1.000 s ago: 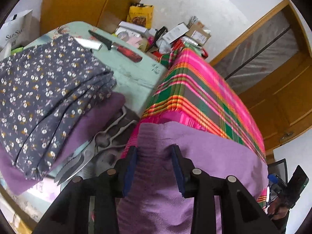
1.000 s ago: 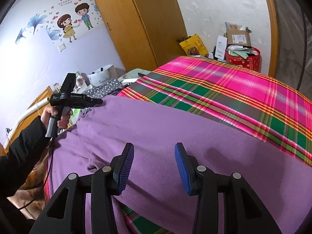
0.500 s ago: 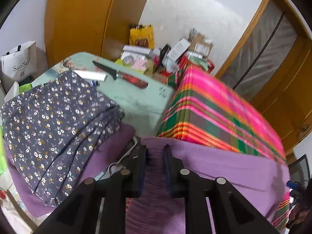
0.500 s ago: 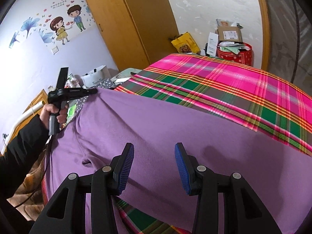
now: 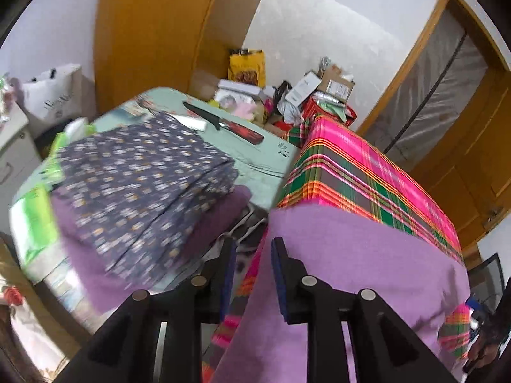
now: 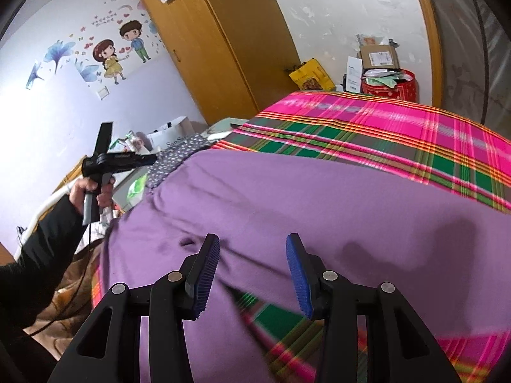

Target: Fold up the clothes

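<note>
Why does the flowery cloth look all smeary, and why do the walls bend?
Left wrist view: the floral fabric is smeared by motion blur, the knife less so. Right wrist view: sharper; the fisheye lens bows the wardrobe, and dark shadows fall on the purple garment.

Purple garment [image 6: 319,210]: soft matt cloth. Plaid sheet [image 6: 383,131]: woven cloth, slight sheen. Wardrobe [image 6: 217,41]: smooth wood. Gripper pads [image 6: 204,274]: ribbed blue rubber.

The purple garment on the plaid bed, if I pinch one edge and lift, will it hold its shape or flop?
The purple garment will probably flop: it drapes over the bed's corner and wrinkles softly. It looks like thick knit, so likely grippy rather than slippery. Spread wide, a one-edge lift would probably drag the rest.
</note>
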Demonstrator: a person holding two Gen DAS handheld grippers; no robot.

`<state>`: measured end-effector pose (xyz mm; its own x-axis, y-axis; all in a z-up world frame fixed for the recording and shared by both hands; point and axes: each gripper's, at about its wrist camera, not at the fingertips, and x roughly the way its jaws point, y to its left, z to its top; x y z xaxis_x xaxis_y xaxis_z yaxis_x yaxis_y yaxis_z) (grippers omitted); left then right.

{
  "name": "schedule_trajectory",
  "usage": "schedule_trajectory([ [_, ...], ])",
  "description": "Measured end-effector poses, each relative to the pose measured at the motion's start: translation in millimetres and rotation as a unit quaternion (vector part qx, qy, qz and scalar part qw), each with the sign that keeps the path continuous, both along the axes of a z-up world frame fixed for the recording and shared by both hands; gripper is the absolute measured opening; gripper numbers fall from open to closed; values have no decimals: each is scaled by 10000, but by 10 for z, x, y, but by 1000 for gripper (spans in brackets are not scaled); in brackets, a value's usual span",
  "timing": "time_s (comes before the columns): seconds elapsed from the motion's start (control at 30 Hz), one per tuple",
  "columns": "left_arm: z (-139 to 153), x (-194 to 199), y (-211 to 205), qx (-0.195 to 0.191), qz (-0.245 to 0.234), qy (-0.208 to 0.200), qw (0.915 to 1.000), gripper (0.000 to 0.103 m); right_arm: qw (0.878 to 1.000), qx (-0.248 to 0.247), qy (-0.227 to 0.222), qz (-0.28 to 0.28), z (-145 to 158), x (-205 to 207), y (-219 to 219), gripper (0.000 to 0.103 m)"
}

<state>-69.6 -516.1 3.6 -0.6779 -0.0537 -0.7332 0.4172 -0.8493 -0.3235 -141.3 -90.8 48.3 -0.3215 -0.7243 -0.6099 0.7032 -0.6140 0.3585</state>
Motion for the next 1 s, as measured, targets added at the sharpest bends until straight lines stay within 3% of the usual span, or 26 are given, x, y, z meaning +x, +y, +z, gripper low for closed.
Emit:
schedule_trajectory([
  [0.2,-166,913,415,52,-81,131,9999,24,9996,-121,44,241,-35,562,9,45],
  [0.43,-438,1439,728,164,14,142,9998,24,9982,367,77,475,-321,974,-234,45],
  [0.63,-462,1565,790,-156,86,-20,9998,24,9958,866,-171,230,-595,1058,-224,45],
  [0.83,-363,1732,696,-190,462,183,9986,24,9982,574,-156,33,-537,1241,54,45],
  [1.0,-215,1625,841,-182,292,509,9981,24,9986,320,-233,-343,-512,1330,253,45],
])
